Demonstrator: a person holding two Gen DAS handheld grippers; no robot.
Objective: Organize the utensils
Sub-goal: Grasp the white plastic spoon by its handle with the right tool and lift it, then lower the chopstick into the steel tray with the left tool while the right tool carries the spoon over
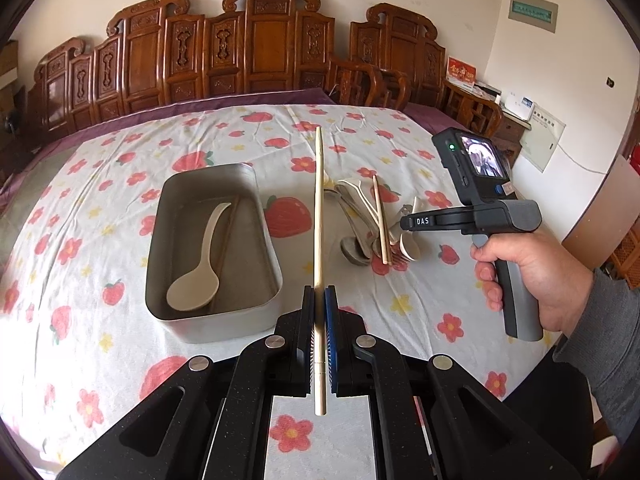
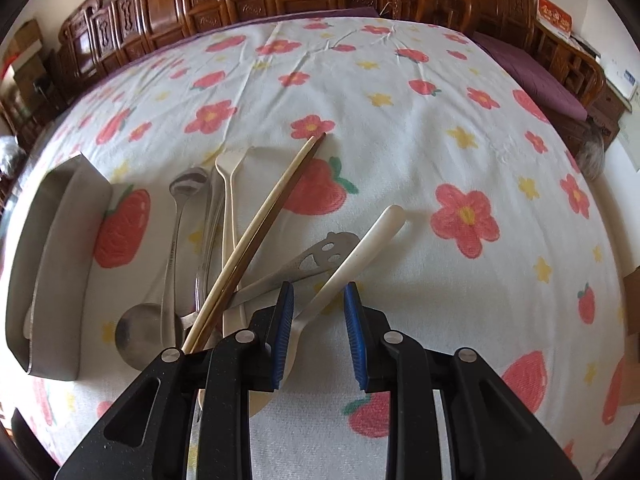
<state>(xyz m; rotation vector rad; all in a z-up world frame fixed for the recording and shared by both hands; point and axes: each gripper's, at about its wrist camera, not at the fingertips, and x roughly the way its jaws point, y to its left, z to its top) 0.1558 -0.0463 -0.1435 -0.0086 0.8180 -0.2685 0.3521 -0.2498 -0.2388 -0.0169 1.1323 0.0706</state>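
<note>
Centre-frame, left gripper clamps a chopstick, long axis pointing away; tray lies just left. Right gripper, jaws apart, straddles a white spoon.

flower-and-strawberry print cloth, metal tray on it, heap of utensils just beside the tray

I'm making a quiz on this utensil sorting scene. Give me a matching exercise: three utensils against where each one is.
Things:
1. Rice paddle
2. Light chopstick
3. White spoon

Places:
A. Clamped in the left gripper
B. Between the open fingers of the right gripper
C. Lying in the metal tray

Pairs: 1-C, 2-A, 3-B
</note>
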